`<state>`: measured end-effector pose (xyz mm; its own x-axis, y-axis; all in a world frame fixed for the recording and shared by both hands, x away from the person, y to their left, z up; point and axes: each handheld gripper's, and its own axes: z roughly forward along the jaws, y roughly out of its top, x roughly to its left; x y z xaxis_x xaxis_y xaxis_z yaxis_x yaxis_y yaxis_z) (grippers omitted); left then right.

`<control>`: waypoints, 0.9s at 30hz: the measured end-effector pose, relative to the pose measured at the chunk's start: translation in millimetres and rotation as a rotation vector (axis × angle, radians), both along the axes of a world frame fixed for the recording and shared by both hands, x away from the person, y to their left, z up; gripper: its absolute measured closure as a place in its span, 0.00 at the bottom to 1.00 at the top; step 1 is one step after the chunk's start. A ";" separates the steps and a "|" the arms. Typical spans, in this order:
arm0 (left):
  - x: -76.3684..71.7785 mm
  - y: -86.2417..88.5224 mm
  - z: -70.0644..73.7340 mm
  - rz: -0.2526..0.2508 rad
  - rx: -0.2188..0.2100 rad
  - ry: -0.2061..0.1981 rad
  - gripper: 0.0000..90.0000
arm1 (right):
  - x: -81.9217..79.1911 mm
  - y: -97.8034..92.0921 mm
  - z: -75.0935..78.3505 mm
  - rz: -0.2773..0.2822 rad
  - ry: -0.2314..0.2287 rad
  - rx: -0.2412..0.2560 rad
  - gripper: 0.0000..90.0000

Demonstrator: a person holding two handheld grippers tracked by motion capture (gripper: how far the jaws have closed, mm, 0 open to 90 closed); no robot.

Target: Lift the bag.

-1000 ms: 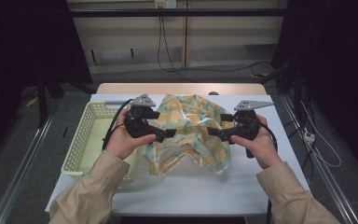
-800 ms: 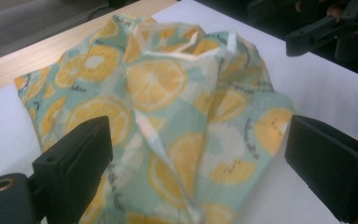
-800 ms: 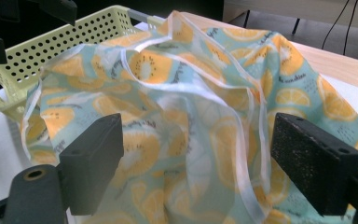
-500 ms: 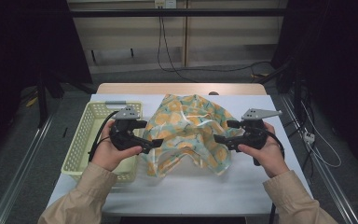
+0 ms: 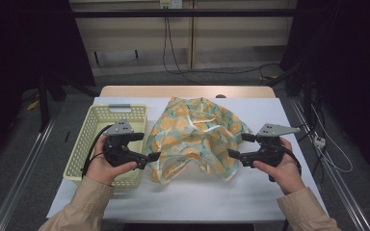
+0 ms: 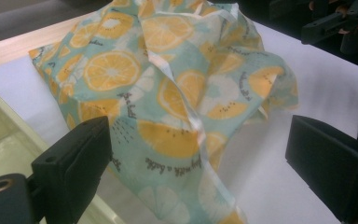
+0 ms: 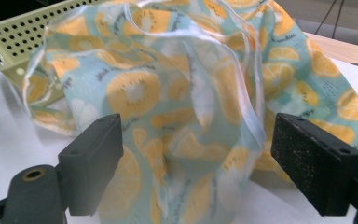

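1. Broadly, the white surface (image 5: 192,192) carries everything, with a wooden strip showing along its far edge.
2. The orange-slice printed cloth (image 5: 195,137) lies rumpled in a loose heap at the middle of the surface, its left edge just beside the basket; in the left gripper view the cloth (image 6: 168,98) has raised folds and a pale hem running down it.
3. The pale yellow perforated basket (image 5: 84,149) sits at the left of the surface.
4. The left gripper (image 5: 153,157) points at the cloth's left edge, jaws spread wide with nothing between them.
5. The right gripper (image 5: 234,155) points at the cloth's right edge, jaws likewise apart and empty, the cloth (image 7: 182,107) bunched up close in front of them.
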<state>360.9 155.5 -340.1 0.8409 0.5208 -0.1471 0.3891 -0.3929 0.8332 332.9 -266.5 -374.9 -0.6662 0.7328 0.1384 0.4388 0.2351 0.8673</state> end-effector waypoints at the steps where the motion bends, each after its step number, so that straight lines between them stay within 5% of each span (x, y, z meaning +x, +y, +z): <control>1: -0.6 1.4 -0.9 0.002 0.000 -0.003 0.08 | -1.1 -1.2 -1.0 0.001 0.002 0.006 0.19; 27: -22.7 23.6 -23.0 0.034 -0.009 -0.020 0.08 | -24.3 -17.3 -26.3 -0.028 -0.001 -0.009 0.19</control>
